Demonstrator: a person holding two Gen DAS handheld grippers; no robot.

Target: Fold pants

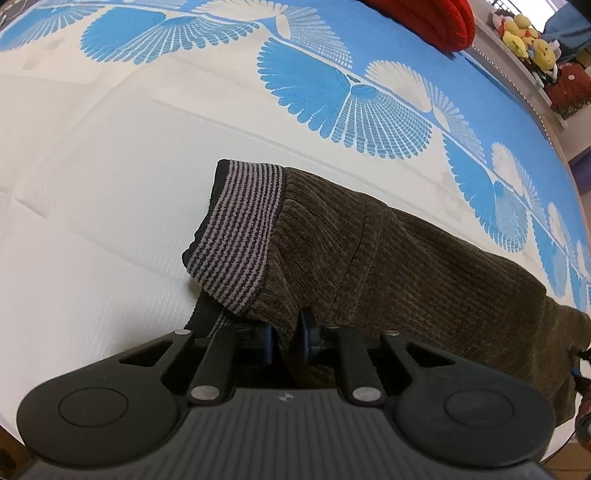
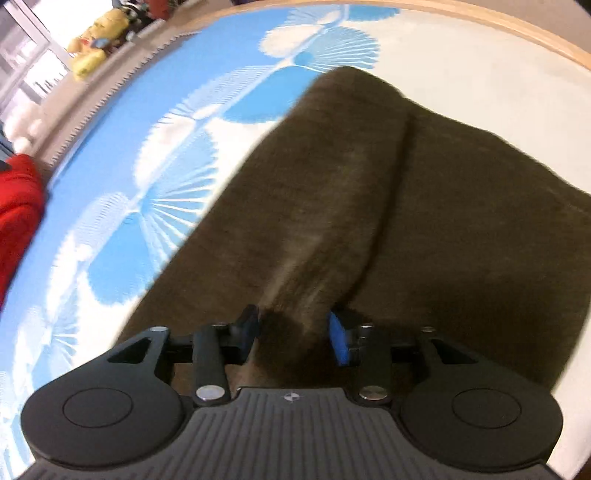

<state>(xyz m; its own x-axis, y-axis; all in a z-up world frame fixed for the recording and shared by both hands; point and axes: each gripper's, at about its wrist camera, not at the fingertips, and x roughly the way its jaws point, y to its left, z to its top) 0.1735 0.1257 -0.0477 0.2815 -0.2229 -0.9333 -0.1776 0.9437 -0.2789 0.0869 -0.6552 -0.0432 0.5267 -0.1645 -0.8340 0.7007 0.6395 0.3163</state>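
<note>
A pair of dark brown ribbed pants (image 1: 388, 258) lay across a bed's mattress (image 1: 92, 221), whose cover was white on the near side and bright blue with a white fan pattern farther back. In the left wrist view, the left gripper (image 1: 286, 338) pointed steeply down at the garment near its striped grey-and-black elastic waistband (image 1: 240, 229), which was turned over at the corner. Its jaws stood narrow, the 2 blue pads pinching a fold of the brown fabric just beside the waistband.

In the right wrist view, which was blurred by motion, the right gripper (image 2: 293, 338) hung over another part of the same pants (image 2: 406, 203). Its jaws were about half apart, with a raised ridge of brown cloth running up between them. The left pad met the cloth, while a gap showed beside the blue right pad, so the cloth sat between the jaws without being pinched. A crease ran up the garment from the ridge toward its far edge.

A red knitted item (image 1: 424, 22) rested on the blue part of the mattress, well apart from the pants. Yellow plush toys (image 1: 524, 33) sat on a ledge beyond the bed's edge. A wooden rim (image 2: 480, 18) bordered the mattress in the right wrist view.
</note>
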